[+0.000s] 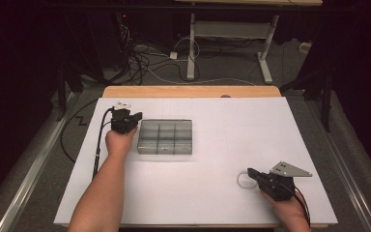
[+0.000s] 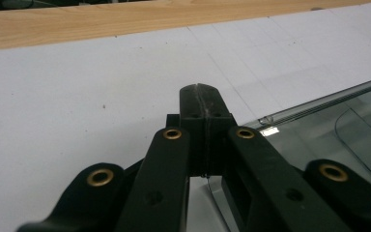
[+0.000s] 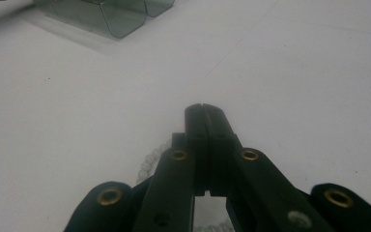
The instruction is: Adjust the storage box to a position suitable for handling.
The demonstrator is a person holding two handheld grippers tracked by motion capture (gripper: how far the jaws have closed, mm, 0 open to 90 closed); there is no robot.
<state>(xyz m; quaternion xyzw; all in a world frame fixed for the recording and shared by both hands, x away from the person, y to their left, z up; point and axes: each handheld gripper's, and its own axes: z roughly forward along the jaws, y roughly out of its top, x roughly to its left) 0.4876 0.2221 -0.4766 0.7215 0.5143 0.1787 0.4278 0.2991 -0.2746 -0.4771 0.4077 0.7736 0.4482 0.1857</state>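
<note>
A clear, smoky-grey plastic organiser box with a grid of small compartments (image 1: 164, 137) lies on the white table sheet (image 1: 222, 125), and everything else is easiest placed from it. The left gripper (image 1: 136, 117) sits at the box's far-left corner, its jaws pressed flat together; in the left gripper view (image 2: 202, 99) the tips meet with nothing visible between them, just beside the box's transparent lid edge (image 2: 319, 104). My guess is that it is there to steady the box or to work at the lid, though I cannot tell whether it touches the plastic.

Well apart from the box, toward the near-right of the sheet, the right gripper (image 1: 249, 171) is also closed. A small ring of pale, translucent beads (image 1: 242, 180), like a bracelet, lies on the sheet around and under its tips; in the right gripper view the beads (image 3: 150, 162) peek out beside the jaws (image 3: 204, 111). Whether a strand is pinched I cannot tell.

The sheet between box and beads is bare, so nothing blocks a path. Beyond the box's far side, a strip of pale wooden tabletop (image 1: 188, 91) shows, then floor cables (image 1: 145, 58) and a white desk frame (image 1: 232, 38).
</note>
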